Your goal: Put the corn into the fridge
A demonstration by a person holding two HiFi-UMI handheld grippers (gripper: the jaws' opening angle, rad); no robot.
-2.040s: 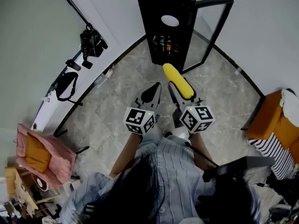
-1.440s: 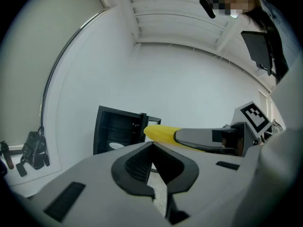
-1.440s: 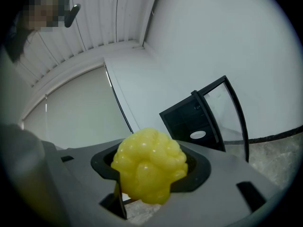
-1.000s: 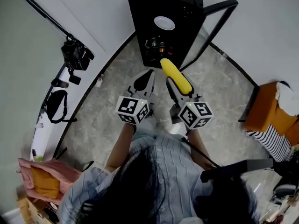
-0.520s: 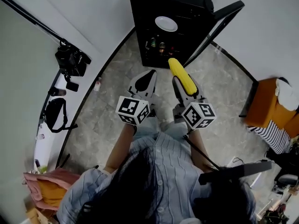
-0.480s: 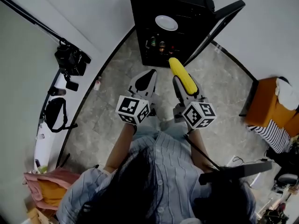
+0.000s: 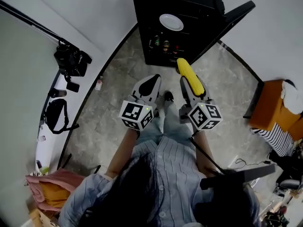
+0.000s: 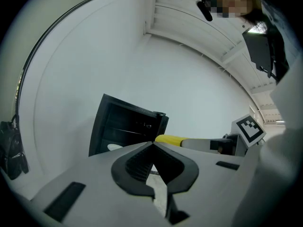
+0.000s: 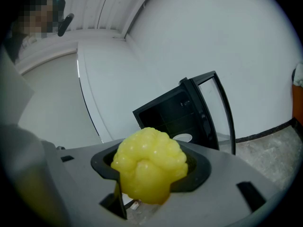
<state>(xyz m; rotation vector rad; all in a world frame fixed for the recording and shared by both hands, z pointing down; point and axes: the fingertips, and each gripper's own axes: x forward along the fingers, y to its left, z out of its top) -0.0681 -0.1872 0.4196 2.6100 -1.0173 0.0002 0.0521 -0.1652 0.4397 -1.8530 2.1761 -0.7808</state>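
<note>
My right gripper (image 7: 189, 82) is shut on a yellow corn cob (image 7: 190, 76), whose tip points at the black fridge (image 7: 182, 25). In the right gripper view the corn (image 9: 149, 170) fills the space between the jaws. The fridge (image 9: 173, 112) stands ahead with its glass door (image 7: 226, 23) swung open to the right. A white plate (image 7: 171, 21) lies on an upper shelf; bottles (image 7: 164, 45) stand lower down. My left gripper (image 7: 149, 85) is shut on nothing, beside the right one. In the left gripper view (image 8: 152, 148) the jaws meet, with the corn (image 8: 169, 139) to their right.
A camera on a stand (image 7: 70, 60) and a black bag (image 7: 55, 116) stand at the left wall. An orange seat (image 7: 274, 115) with striped cloth (image 7: 278, 142) is at the right. The grey tiled floor (image 7: 109, 108) lies between me and the fridge.
I have stepped closer to the fridge. Both grippers now hang nearer its open front, the corn still held in the right one.
</note>
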